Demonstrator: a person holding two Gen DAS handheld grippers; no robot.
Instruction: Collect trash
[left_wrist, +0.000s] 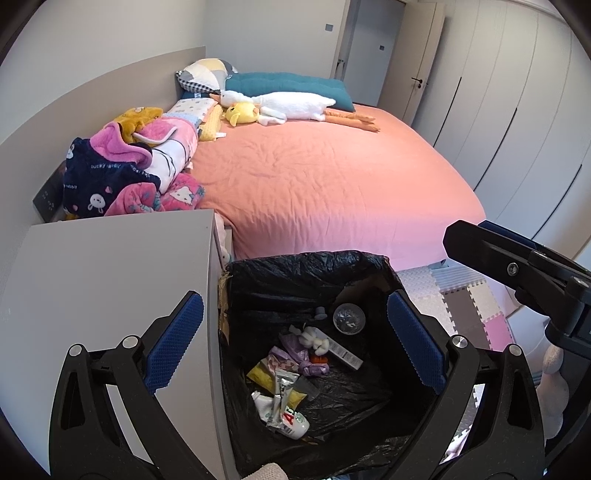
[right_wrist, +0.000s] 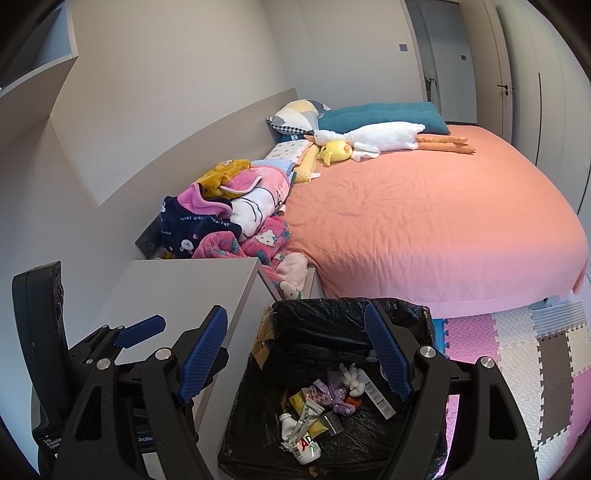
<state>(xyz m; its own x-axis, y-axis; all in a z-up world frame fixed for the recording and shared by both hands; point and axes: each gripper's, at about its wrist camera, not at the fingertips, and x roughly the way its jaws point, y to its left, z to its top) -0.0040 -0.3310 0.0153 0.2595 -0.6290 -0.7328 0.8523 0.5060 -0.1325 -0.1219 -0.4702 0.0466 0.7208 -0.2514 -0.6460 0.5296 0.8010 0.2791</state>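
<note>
1. The left gripper (left_wrist: 295, 325) hangs over the trash bin (left_wrist: 310, 266) with its jaws spread wide and nothing between the blue pads (left_wrist: 413, 343).
2. The right gripper (right_wrist: 295, 350) hangs over the same bin, jaws also wide apart and empty.
3. The bin is a box lined with a black bag (right_wrist: 351, 439); it stands on the floor, touching the side of a grey cabinet (left_wrist: 110, 288) and just off the near edge of the bed (left_wrist: 332, 177).
4. Trash lies at the bottom of the bin: a white bottle with red letters (left_wrist: 291, 424), a yellow wrapper (left_wrist: 275, 384), crumpled purple plastic (left_wrist: 306, 360), a flat white barcode box (left_wrist: 343, 352) and a clear round lid (left_wrist: 349, 318).
5. On the bed, a pile of pink and navy blankets (left_wrist: 140, 173) sits at its left edge, and a plush goose (left_wrist: 291, 105) lies near the far edge.
6. Foam floor tiles (right_wrist: 517, 354) cover the floor right of the bin.
</note>
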